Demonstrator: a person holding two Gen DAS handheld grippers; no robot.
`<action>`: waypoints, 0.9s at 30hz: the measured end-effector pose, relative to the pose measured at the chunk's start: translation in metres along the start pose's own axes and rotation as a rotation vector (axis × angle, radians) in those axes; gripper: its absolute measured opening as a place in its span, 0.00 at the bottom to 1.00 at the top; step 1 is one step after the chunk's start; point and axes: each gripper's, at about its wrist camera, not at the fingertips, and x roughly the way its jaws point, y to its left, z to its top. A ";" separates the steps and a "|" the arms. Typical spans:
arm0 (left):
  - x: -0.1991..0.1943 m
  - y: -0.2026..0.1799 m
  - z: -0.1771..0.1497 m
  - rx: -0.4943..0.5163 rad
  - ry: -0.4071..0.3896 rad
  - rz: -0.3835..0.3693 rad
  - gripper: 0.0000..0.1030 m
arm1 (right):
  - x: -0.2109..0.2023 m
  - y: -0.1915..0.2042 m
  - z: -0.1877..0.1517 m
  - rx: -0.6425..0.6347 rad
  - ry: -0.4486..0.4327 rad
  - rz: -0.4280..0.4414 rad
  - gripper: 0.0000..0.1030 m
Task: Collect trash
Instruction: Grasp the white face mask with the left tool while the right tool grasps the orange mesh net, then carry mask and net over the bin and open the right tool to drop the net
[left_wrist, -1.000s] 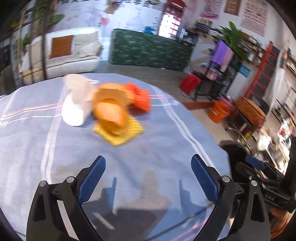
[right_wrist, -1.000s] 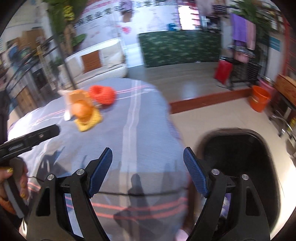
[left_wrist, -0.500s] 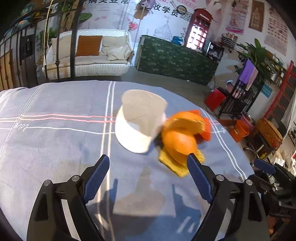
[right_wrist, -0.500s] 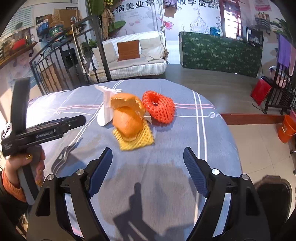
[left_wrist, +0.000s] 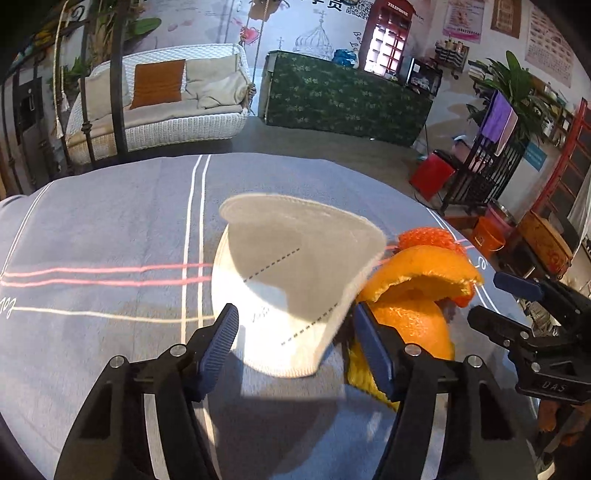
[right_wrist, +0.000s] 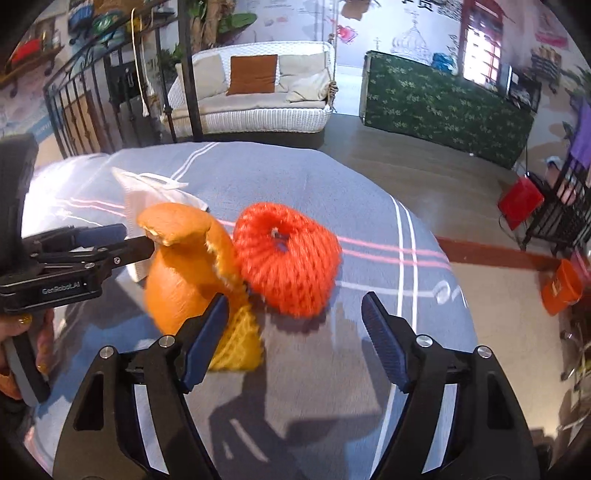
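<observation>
step: reach trash | left gripper (left_wrist: 293, 334) jaws closing, straddling white face mask (left_wrist: 291, 280) on table, not pinching | right gripper (right_wrist: 291, 325) closing, empty, near red foam net (right_wrist: 288, 264) | tip: pinch mask edge, avoid orange peel (left_wrist: 413, 295)

My left wrist view looks down, close, over the white paper cup (left_wrist: 295, 295); my right one over the red net (right_wrist: 288, 258). Both share the orange peel (left_wrist: 413, 295).

White paper cup (left_wrist: 295, 295), orange peel (right_wrist: 184, 273), red foam net (right_wrist: 288, 262), yellow net (right_wrist: 240, 343), blue-grey tablecloth (left_wrist: 110, 229) with white and pink stripes.
</observation>
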 end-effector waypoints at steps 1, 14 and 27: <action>0.003 0.001 0.000 -0.001 0.006 -0.002 0.57 | 0.006 0.001 0.003 -0.010 0.007 -0.003 0.68; 0.007 -0.010 -0.002 0.024 0.005 -0.056 0.10 | 0.018 0.002 0.007 -0.021 0.014 -0.003 0.13; -0.050 -0.011 -0.011 -0.007 -0.100 -0.026 0.04 | -0.028 -0.003 -0.012 0.045 -0.040 -0.004 0.12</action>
